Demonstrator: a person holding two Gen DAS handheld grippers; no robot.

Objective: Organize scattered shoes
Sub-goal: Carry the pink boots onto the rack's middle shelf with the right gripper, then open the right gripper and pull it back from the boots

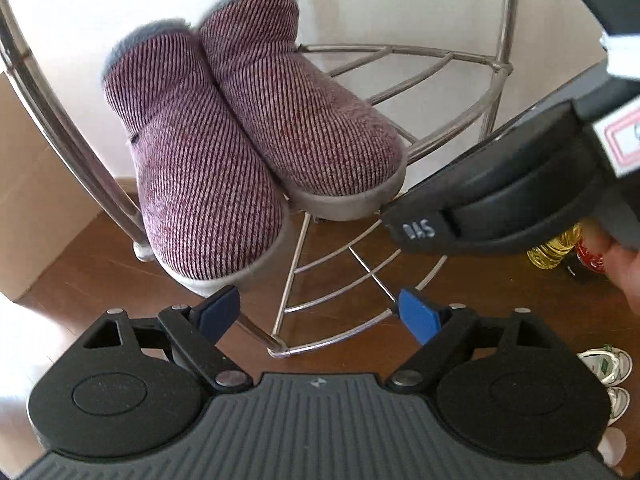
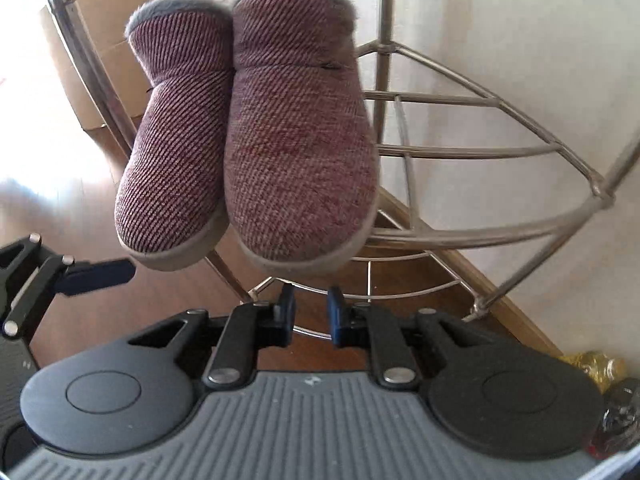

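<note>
Two purple striped slipper boots with grey fleece collars sit side by side on a shelf of a steel wire corner rack (image 1: 436, 92). In the left wrist view the left boot (image 1: 200, 176) and right boot (image 1: 304, 120) point toes toward me. In the right wrist view the left boot (image 2: 176, 152) and right boot (image 2: 300, 152) overhang the rack (image 2: 480, 152). My left gripper (image 1: 320, 312) is open and empty just below the left boot's toe. My right gripper (image 2: 311, 312) has its jaws nearly closed, empty, just below the right boot's toe.
A lower rack shelf (image 1: 344, 276) sits above the brown wood floor (image 1: 88, 272). Cardboard boxes (image 2: 116, 40) stand to the left. White sneakers (image 1: 608, 364) lie on the floor at right, near oil bottles (image 1: 556, 248). White walls stand behind the rack.
</note>
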